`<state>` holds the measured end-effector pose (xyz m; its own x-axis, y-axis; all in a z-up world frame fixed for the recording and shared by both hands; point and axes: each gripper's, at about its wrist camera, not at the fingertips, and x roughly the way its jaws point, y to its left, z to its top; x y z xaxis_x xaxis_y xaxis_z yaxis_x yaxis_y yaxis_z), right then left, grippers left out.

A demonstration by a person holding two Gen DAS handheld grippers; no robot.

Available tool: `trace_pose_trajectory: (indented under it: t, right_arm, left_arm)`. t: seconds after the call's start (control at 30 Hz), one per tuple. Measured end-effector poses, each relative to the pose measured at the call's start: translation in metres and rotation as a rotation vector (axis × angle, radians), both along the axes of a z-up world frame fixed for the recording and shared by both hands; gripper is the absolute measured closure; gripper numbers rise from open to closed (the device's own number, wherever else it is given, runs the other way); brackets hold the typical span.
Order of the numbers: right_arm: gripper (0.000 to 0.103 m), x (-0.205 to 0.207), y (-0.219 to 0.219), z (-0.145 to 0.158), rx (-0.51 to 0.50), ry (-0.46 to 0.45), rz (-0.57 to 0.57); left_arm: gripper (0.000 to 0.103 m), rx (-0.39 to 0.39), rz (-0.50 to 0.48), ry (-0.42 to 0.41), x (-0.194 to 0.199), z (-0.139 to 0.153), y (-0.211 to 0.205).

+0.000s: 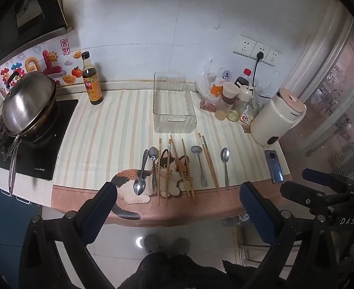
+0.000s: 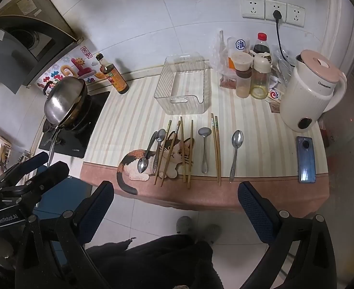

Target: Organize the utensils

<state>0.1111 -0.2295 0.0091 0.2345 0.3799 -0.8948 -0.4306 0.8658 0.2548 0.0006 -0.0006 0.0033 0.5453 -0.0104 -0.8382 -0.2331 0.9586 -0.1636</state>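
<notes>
Hovering short of the surface [image 1: 104,130], both claws, left [image 1: 177,202] and right [image 2: 177,200], gape empty, because spoons [image 2: 204,148] and chopsticks [image 2: 216,149] await the bin [image 2: 184,89].

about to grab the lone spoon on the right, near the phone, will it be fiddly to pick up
Probably fiddly: the spoon looks like polished metal, so likely slippery and stiff. It lies flat on the striped mat, leaving little edge to pinch. Its rounded bowl may let it rock or pivot if pushed.

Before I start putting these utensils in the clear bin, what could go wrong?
The crossed chopsticks overlap, so lifting one could drag others. Several handles and chopstick ends lie near the counter's front edge, so a nudge might knock them off. The phone lies close to the rightmost spoon.
</notes>
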Motion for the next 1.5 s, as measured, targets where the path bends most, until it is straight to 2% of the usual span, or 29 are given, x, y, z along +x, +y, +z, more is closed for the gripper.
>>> trace_pose_trajectory:
  t: [1.5]
  right_arm:
    - [0.000, -0.002, -0.008, 0.009, 0.006, -0.006, 0.000]
  left_arm:
    - [0.000, -0.040, -0.003, -0.021, 0.000, 0.007, -0.002]
